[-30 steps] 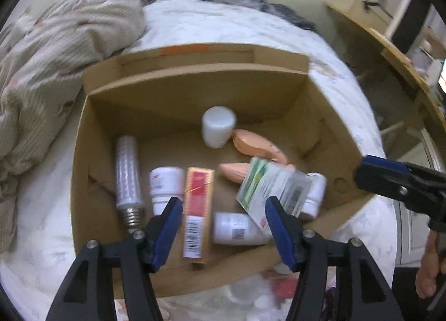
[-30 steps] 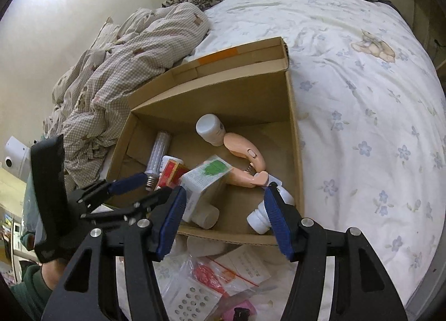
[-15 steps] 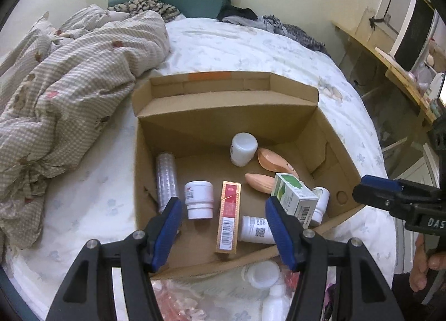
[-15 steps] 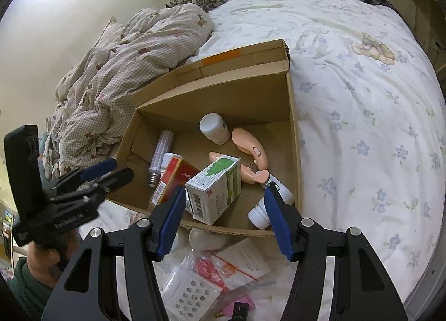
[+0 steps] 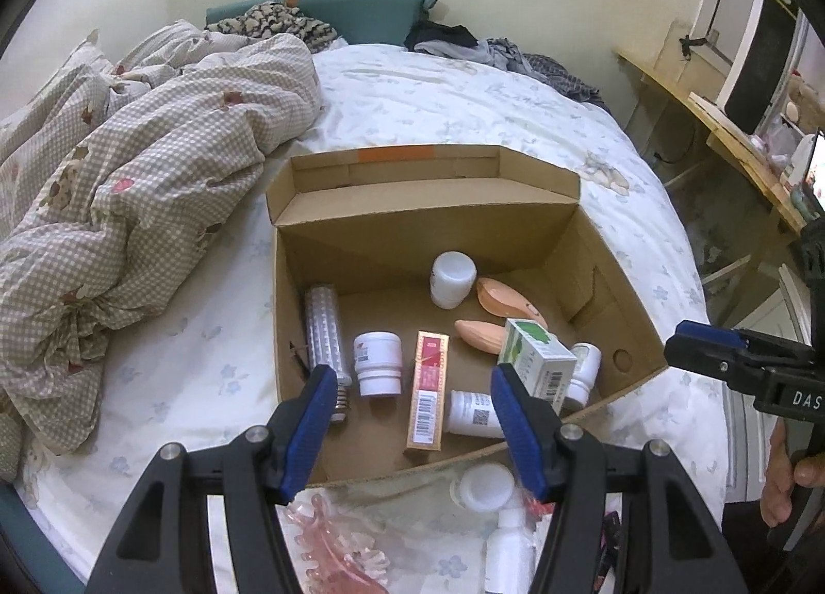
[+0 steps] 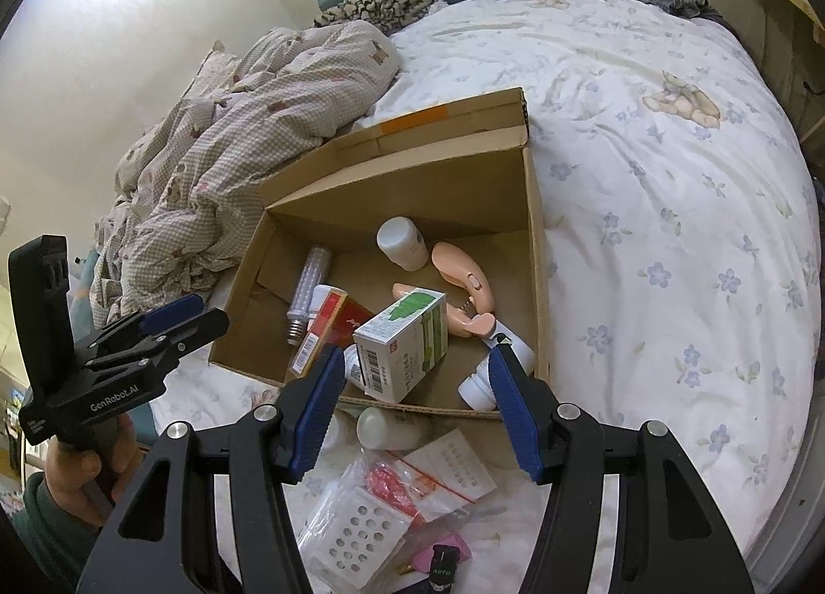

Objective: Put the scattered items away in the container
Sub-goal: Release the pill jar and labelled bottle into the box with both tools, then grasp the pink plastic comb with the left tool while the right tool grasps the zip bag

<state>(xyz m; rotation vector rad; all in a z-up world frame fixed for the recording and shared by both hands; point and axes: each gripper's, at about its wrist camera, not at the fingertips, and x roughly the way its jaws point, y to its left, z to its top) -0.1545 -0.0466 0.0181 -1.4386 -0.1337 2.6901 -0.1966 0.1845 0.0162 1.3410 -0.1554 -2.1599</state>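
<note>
Both grippers held above the near edge of the cardboard box (image 5: 608, 253) on the bed (image 6: 670, 181). Left gripper (image 5: 415, 421) jaws spread, nothing between them. Right gripper (image 6: 415, 406) jaws spread, empty. Green-white carton (image 6: 407, 341) lies tilted inside box on other items, beside red carton (image 5: 428, 388) and LED bulb (image 5: 322, 331). 2 white bottles (image 5: 487, 485) and plastic bags (image 6: 392, 496) on the bed just outside the near wall.

Open cardboard box (image 5: 330, 253) on a bed, holding white bottles (image 5: 452, 278), a lying bulb (image 5: 322, 331), a flat red carton (image 5: 428, 395) and a tilted green-and-white carton (image 6: 402, 349). Just outside its near wall, loose on the sheet: white bottle (image 6: 394, 429), plastic packets (image 6: 356, 524).
</note>
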